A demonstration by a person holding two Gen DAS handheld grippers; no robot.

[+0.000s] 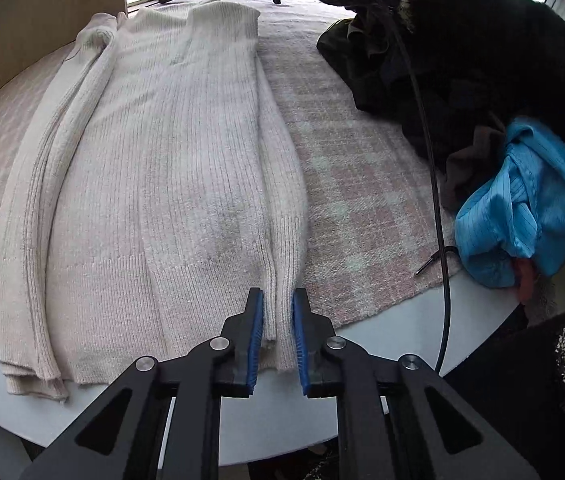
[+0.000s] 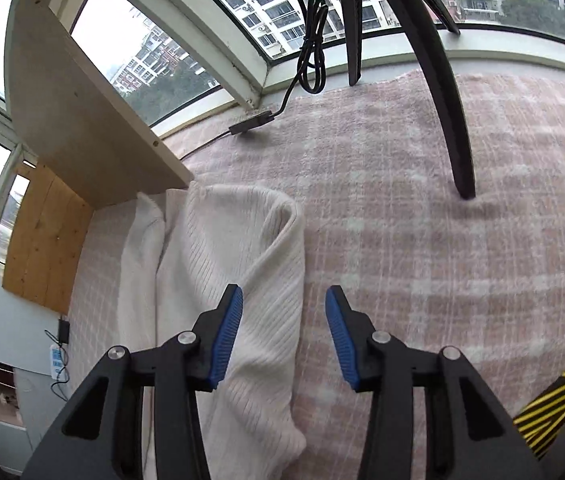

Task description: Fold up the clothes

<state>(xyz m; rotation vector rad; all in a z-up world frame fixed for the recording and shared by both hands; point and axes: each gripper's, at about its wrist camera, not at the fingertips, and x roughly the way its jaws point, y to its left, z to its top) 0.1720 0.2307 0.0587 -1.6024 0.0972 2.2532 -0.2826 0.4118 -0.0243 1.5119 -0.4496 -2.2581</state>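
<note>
**Cream sweater flat on the blanket, both grippers at its right edge**

The cream ribbed-knit sweater (image 1: 154, 184) lies lengthwise on a pink-and-white checked blanket (image 1: 362, 184) that covers a white round table (image 1: 382, 320). Its sides are folded inward into a long narrow shape, hem at the near table edge, far end toward the window (image 2: 186, 52).

Around it: a dark fuzzy garment heap (image 1: 462, 60) lies on the blanket to the right, a crumpled blue shiny cloth (image 1: 522, 216) nearer the table edge. A black cable (image 1: 430, 160) runs across the blanket between sweater and heap. Black tripod legs (image 2: 446, 112) stand on the blanket by the window. A pale plywood panel (image 2: 82, 112) rises at the far left, close to the sweater's far end.

The left gripper (image 1: 277, 300) sits low at the hem, its blue-padded fingers narrowly parted and straddling the folded right strip of sweater; whether the pads press the knit cannot be told. The right gripper (image 2: 282, 300) hovers over the far end, jaws spread wide, left finger above the knit, right finger above bare blanket.
</note>
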